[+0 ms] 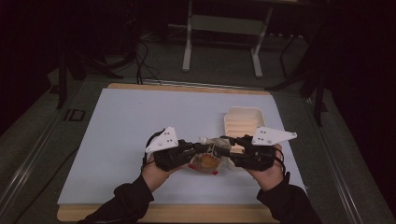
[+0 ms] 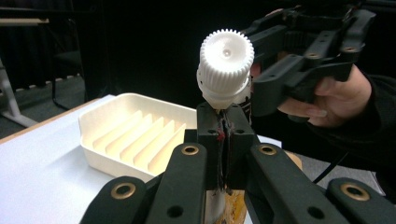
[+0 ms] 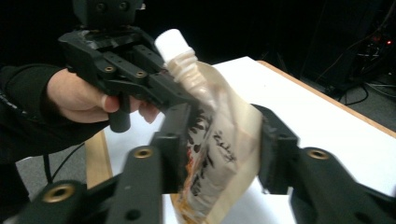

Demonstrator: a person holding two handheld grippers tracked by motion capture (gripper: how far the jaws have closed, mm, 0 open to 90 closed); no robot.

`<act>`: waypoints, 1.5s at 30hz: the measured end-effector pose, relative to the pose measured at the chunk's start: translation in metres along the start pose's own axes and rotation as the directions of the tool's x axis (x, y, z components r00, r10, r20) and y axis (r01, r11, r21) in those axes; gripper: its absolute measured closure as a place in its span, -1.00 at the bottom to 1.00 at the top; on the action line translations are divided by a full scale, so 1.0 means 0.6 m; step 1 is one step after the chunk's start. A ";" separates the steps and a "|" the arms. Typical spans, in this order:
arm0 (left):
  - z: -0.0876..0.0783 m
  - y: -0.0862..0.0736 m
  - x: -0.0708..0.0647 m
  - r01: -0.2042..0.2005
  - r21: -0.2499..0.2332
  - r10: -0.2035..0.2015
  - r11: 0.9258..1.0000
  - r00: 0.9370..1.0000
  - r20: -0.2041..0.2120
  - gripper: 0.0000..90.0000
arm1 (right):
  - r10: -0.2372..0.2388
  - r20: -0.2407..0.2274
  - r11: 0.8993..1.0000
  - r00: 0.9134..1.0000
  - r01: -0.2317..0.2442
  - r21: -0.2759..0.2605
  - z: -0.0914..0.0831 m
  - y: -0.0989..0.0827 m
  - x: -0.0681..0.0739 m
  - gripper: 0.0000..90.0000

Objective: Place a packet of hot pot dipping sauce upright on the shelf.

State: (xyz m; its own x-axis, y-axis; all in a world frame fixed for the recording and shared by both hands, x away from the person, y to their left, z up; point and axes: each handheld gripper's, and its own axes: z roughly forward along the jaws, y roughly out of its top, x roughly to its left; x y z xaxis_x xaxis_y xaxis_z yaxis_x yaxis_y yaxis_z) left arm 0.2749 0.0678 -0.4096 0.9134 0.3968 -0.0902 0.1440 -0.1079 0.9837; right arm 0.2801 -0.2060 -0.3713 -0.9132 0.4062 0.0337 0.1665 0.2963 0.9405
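Observation:
A clear spout pouch (image 1: 205,162) with an orange-brown filling and a white ribbed cap (image 2: 226,65) is held up over the white mat, between both grippers. My left gripper (image 2: 225,121) is shut on the pouch's top edge just below the cap; the right gripper view also shows the left gripper (image 3: 177,98) pinching there. My right gripper (image 3: 226,149) stands open, one jaw on each side of the pouch body (image 3: 219,154). In the high view the left gripper (image 1: 198,148) and right gripper (image 1: 226,144) face each other across the pouch.
A cream ribbed tray (image 1: 243,119) lies empty on the mat just behind the right hand, also visible as the tray (image 2: 130,135) in the left gripper view. The white mat (image 1: 140,126) covers a wooden table. A metal stand's legs (image 1: 187,42) are on the floor beyond.

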 end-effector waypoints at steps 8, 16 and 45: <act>0.002 0.002 -0.002 0.005 -0.004 -0.005 1.000 1.000 -0.001 0.95 | 0.002 -0.014 0.999 1.000 -0.002 0.036 0.001 0.007 -0.006 0.89; 0.002 -0.001 0.005 0.005 0.004 -0.005 1.000 1.000 0.017 0.93 | -0.035 -0.016 0.997 0.999 0.036 0.072 0.005 0.012 -0.004 0.95; -0.072 -0.033 0.029 0.109 -0.009 -0.109 0.994 0.984 -0.139 -0.97 | -0.058 -0.007 0.998 0.998 0.058 0.004 -0.050 0.034 -0.076 0.96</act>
State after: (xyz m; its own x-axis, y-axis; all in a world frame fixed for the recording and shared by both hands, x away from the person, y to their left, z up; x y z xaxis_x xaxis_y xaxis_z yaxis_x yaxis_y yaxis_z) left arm 0.2716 0.1163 -0.4239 0.8306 0.5288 -0.1749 0.2395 -0.0556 0.9693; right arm 0.3138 -0.2442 -0.3433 -0.9240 0.3818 -0.0186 0.1146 0.3231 0.9394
